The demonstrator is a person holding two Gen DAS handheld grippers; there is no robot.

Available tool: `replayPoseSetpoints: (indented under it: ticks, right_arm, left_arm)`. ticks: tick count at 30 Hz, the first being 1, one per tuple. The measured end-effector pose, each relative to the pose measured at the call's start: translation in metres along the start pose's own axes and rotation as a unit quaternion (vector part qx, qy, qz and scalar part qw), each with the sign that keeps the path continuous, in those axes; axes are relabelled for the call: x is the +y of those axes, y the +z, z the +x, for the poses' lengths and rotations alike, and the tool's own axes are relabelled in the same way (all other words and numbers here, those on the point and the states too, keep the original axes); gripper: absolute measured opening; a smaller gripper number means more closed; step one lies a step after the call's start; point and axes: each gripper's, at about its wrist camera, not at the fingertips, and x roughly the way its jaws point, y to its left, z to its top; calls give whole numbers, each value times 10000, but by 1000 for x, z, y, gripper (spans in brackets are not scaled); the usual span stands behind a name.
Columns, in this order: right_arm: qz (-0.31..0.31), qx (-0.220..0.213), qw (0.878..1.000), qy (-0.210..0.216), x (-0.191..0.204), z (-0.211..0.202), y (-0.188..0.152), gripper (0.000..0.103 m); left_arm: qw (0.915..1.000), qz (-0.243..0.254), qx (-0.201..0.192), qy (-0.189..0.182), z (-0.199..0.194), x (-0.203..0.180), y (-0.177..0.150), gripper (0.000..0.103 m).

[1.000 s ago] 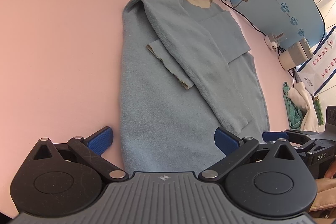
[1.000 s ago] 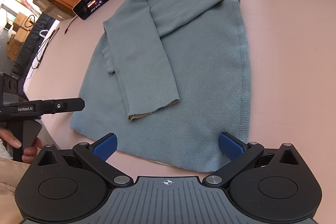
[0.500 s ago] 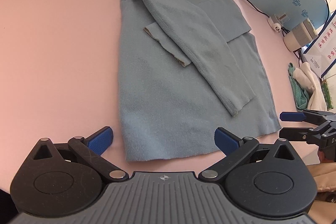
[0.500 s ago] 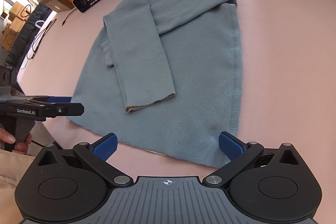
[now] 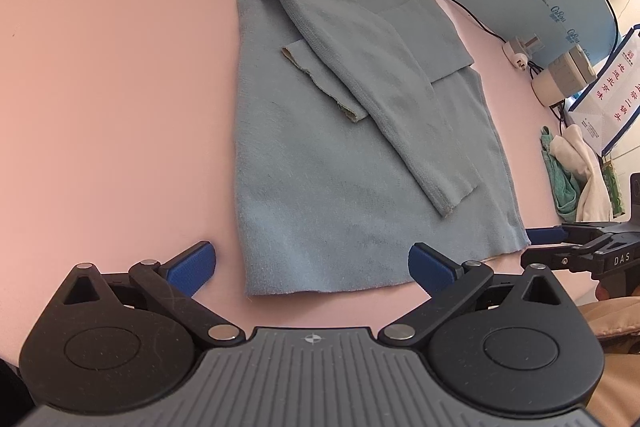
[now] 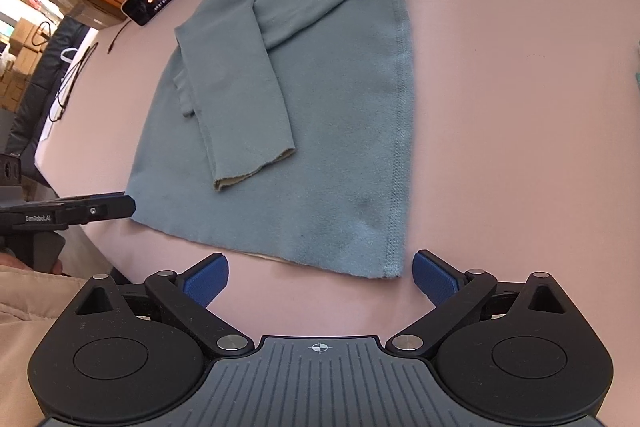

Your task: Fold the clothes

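Sweater (image 5: 328, 155) lies flat mid-table (image 5: 100, 87), both sleeves folded across the body, hem at the near edge. Left gripper (image 5: 312, 263) and right gripper (image 6: 320, 275) hover spread wide, empty, just short of the hem corners. Likely next: pinch both corners squarely, lift evenly, fold toward the collar without dragging the sleeves.

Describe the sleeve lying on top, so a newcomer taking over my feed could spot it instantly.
On the pink table lies one blue long-sleeved top, its collar at the far side. Two sleeves are folded across its chest; the upper sleeve runs diagonally from the left shoulder towards the right hem corner. Unlike the shorter-showing sleeve beneath it, its cuff lies nearest the grippers.
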Motion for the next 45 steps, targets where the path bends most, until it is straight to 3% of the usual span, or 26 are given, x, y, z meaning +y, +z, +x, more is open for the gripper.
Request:
replayPoseSetpoints:
  ticks: [18,29,32,34,35,36,37,38,39,40,41,42,45]
  right_arm:
    - [-69,123,9998,-105,1,6,6,101]
    - [-6,77,10000,-3,-3,5,7,100]
    - [1,39,10000,-66,-5,2,7,91]
    - [93,-2,9999,-113,-9,-2,7,80]
    - [167,-32,9998,-143,-13,-4,7,68]
    - [237,-59,9995,-198,-16,-6,7,54]
    - [298,-89,9992,-258,-20,-8,6,47]
    - [378,-120,9988,-270,-24,-9,5,36]
    - [471,-156,9984,-270,-29,-11,4,25]
    - [566,-193,9978,-268,-33,-12,4,19]
    - [639,-213,9974,-242,-36,-13,3,10]
    - [705,-234,9971,-145,-39,-14,2,7]
    - [739,-283,9966,223,-37,-15,3,4]
  left_arm:
    - [9999,22,114,37,3,-1,2,103]
    - [9986,343,342,202,7,-10,3,103]
    - [9978,399,433,320,9,-15,4,100]
    - [9972,431,514,334,9,-17,5,100]
    - [9971,429,543,316,9,-17,6,98]
    - [9970,412,548,348,9,-17,6,94]
    - [9969,392,546,408,7,-16,7,89]
    - [9968,360,532,485,5,-16,7,75]
    - [9968,324,499,541,2,-15,8,53]
    - [9973,286,475,474,0,-14,9,38]
    - [9980,149,530,297,0,-12,9,8]
    - [9982,24,581,132,0,-10,9,7]
    - [9982,209,516,221,2,-20,7,6]
